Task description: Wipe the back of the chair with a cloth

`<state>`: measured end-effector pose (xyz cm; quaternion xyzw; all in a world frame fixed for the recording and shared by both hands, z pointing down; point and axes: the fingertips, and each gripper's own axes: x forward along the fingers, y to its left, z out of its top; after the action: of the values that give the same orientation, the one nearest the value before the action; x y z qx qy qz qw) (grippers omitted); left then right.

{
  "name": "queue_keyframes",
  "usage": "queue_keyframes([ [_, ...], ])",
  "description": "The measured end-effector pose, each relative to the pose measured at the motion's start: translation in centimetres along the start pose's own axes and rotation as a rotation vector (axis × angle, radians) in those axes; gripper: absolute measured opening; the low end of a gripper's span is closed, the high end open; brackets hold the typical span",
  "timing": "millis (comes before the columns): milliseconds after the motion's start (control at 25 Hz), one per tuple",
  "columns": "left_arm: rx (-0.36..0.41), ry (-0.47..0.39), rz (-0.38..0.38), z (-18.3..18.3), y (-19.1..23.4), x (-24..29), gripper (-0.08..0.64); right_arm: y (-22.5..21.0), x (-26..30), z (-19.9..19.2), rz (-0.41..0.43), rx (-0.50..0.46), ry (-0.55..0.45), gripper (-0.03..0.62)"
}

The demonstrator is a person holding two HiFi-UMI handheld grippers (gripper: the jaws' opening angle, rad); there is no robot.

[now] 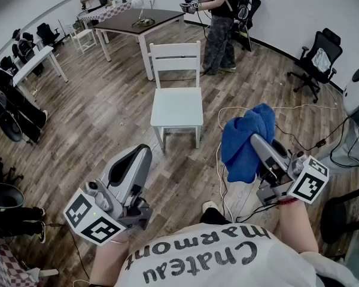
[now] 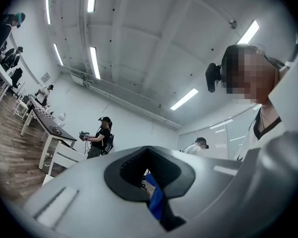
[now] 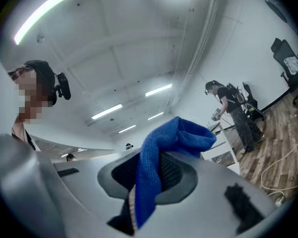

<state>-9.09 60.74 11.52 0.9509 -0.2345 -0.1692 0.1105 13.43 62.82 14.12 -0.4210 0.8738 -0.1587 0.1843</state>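
Currently the right gripper is clamping a blue cloth at the lower right of the head view. Its own view is showing the jaws closed on a fold of that fabric, with the rest bunching up above and spilling over one side. The left gripper, at the lower left, is sitting with its jaws together and nothing pinched between them. A sliver of blue is showing through their gap, most likely the cloth further off.

The white chair is standing well apart from both grippers in the upper middle of the frame. Its seat is facing the person and its slatted back is lying on the far side. No wiping is happening yet, by my reading.

Several things could be going wrong from here:
- The cloth is being held by one fold only, so dragging it along the slats may be pulling it free.
- Nothing is steadying the chair, so a firm push on the back could be sliding or tipping it on the wood floor.
- A white cable is trailing across the floor between person and chair, inviting a snag underfoot.
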Motion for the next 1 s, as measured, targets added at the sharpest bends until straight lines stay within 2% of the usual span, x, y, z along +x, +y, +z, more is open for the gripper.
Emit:
queue_keyframes([
  [640,-0.021,0.013,0.016,0.2,1.8,-0.6,0.008,-0.1,2.5,-0.6,-0.012,-0.04,0.031,0.084],
  [880,-0.021,0.053,0.089,-1.3,4.6,-1.0,0.008,-2.4,4.9,-2.1,-0.071,-0.079,0.084,0.084],
  [1000,-0.011,0.062,0.139,-1.7,7.2,-0.2,0.008,-4.1,6.9,-2.3,-0.068,-0.072,0.094,0.084],
])
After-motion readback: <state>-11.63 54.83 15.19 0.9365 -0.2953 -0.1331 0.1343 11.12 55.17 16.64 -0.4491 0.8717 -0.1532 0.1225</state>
